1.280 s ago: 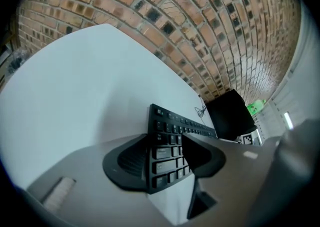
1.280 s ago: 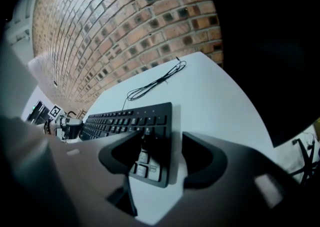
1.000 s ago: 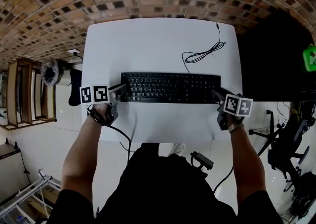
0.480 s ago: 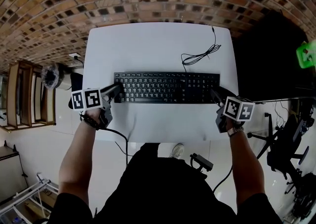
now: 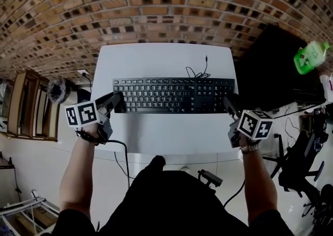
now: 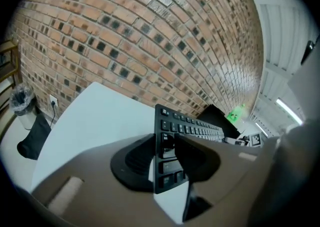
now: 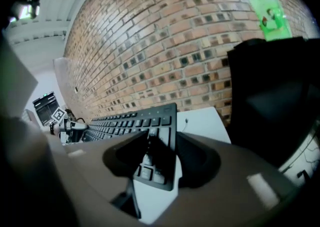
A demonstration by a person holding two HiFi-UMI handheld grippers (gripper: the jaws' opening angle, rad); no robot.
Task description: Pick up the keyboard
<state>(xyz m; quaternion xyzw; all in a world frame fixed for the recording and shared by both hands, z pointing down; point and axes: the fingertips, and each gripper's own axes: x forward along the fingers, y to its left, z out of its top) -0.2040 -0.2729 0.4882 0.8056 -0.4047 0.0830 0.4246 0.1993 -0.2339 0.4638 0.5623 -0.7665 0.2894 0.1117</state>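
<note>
The black keyboard (image 5: 174,94) hangs level above the white table (image 5: 161,133), held at both ends. My left gripper (image 5: 118,100) is shut on its left end and my right gripper (image 5: 228,102) is shut on its right end. In the left gripper view the keyboard (image 6: 189,127) runs away from the left gripper (image 6: 167,143), its short edge pinched between the two dark pads. The right gripper view shows the keyboard (image 7: 127,120) the same way, its end clamped in the right gripper (image 7: 156,147). Its thin cable (image 5: 196,71) trails from the back edge onto the table.
A brick wall (image 5: 156,11) stands behind the table. A black panel (image 5: 270,68) with a green bottle (image 5: 310,55) on it is at the right. A wooden shelf (image 5: 21,107) and a bin (image 5: 56,90) stand on the left, an office chair (image 5: 302,165) on the right.
Both grippers have risen together with the keyboard, lifting it off the table. The cable's loose loops have been drawn in toward the keyboard's back edge.
</note>
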